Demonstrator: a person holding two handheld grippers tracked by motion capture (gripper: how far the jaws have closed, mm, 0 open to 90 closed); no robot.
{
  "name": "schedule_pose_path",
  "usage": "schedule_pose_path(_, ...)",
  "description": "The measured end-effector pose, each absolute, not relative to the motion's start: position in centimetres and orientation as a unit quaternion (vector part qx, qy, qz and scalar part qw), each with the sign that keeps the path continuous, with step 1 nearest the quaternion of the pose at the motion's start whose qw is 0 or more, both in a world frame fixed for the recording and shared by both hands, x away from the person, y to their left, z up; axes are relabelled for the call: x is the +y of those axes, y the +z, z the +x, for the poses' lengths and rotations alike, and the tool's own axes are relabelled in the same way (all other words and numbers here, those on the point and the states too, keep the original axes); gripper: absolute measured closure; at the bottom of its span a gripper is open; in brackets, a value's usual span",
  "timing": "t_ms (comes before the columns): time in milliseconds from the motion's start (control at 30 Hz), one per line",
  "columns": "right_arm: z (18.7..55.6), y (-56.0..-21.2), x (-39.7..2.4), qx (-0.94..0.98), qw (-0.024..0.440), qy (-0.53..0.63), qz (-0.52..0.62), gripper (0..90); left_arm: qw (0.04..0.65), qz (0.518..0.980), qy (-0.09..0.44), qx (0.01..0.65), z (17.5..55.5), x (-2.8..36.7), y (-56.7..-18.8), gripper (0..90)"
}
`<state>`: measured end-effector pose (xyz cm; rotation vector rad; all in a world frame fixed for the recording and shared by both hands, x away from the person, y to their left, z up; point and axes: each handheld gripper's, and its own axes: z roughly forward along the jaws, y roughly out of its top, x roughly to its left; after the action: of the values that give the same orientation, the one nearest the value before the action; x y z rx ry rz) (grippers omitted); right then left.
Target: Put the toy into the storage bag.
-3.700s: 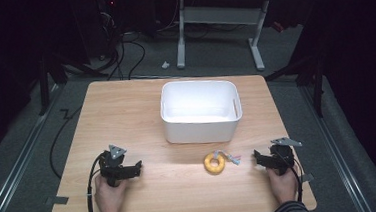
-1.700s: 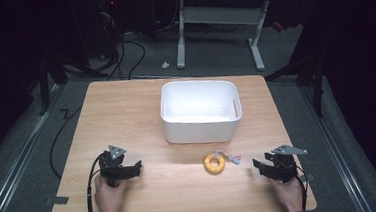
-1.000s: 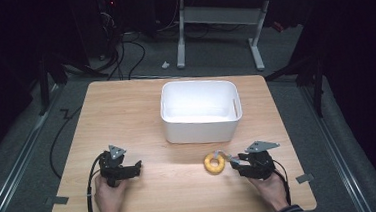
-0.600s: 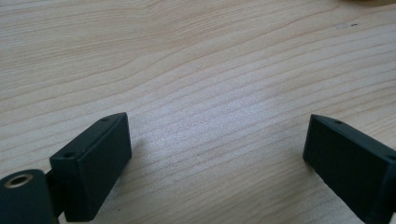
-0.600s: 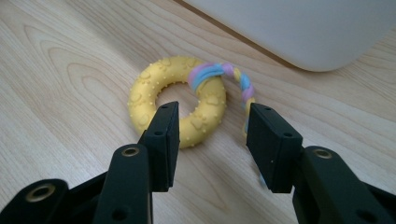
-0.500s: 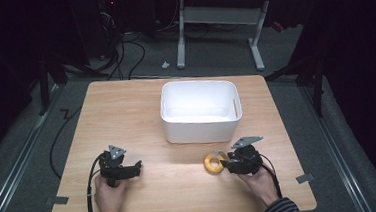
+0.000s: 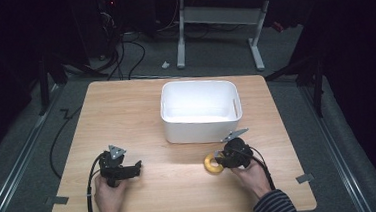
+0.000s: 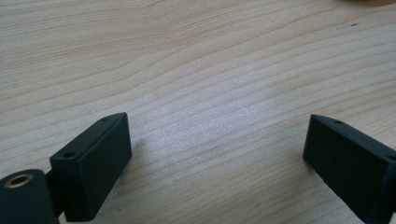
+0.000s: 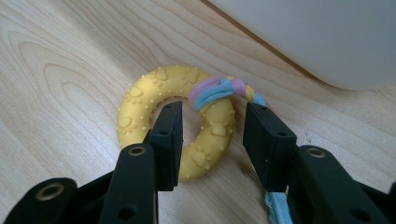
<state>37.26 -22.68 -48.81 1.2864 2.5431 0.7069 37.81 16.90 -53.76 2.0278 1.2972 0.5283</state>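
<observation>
A yellow rubber ring toy (image 7: 211,165) with paw prints and a pastel rope knot lies flat on the wooden table (image 7: 126,110), just in front of a white bin (image 7: 201,125). My right gripper (image 7: 223,158) is down at the ring. In the right gripper view one jaw sits inside the ring's (image 9: 140,100) hole and the other outside its band, with a small gap left, so the right gripper (image 9: 213,113) is open around the band. My left gripper (image 7: 135,168) rests at the front left, and its left gripper view shows it (image 8: 217,123) wide open over bare wood.
The white bin's inside looks bare from above, and its wall (image 9: 322,42) rises close behind the ring. A blue rope end (image 9: 279,209) trails under the right jaw. Grey tape marks (image 7: 305,178) sit near the front corners. Dark floor and a desk frame surround the table.
My right gripper has moved left from near the table's right edge to the ring and now straddles its band. The left gripper and the ring have stayed put.
</observation>
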Motion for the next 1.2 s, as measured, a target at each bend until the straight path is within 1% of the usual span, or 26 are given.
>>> schedule_pose_path(400,38.1,-49.2,-21.9,0.871,0.095,0.201,0.439,58.2,0.332,0.776,0.202,0.496,37.8,16.9,-53.8,8.2)
schedule_pose_path(700,38.3,-49.6,-21.7,0.872,0.086,0.196,0.441,59.1,0.332,0.776,0.202,0.497,37.8,16.9,-53.8,8.2)
schedule_pose_path(933,38.5,-49.9,-21.4,0.875,0.086,0.190,0.437,62.3,0.332,0.776,0.202,0.497,37.8,16.9,-53.8,8.1)
schedule_pose_path(1000,38.4,-49.9,-21.2,0.876,0.095,0.184,0.435,64.1,0.332,0.776,0.202,0.496,37.8,16.9,-53.8,8.2)
schedule_pose_path(1200,38.3,-49.9,-21.2,0.875,0.098,0.185,0.436,65.6,0.332,0.776,0.202,0.497,37.8,16.9,-53.8,8.2)
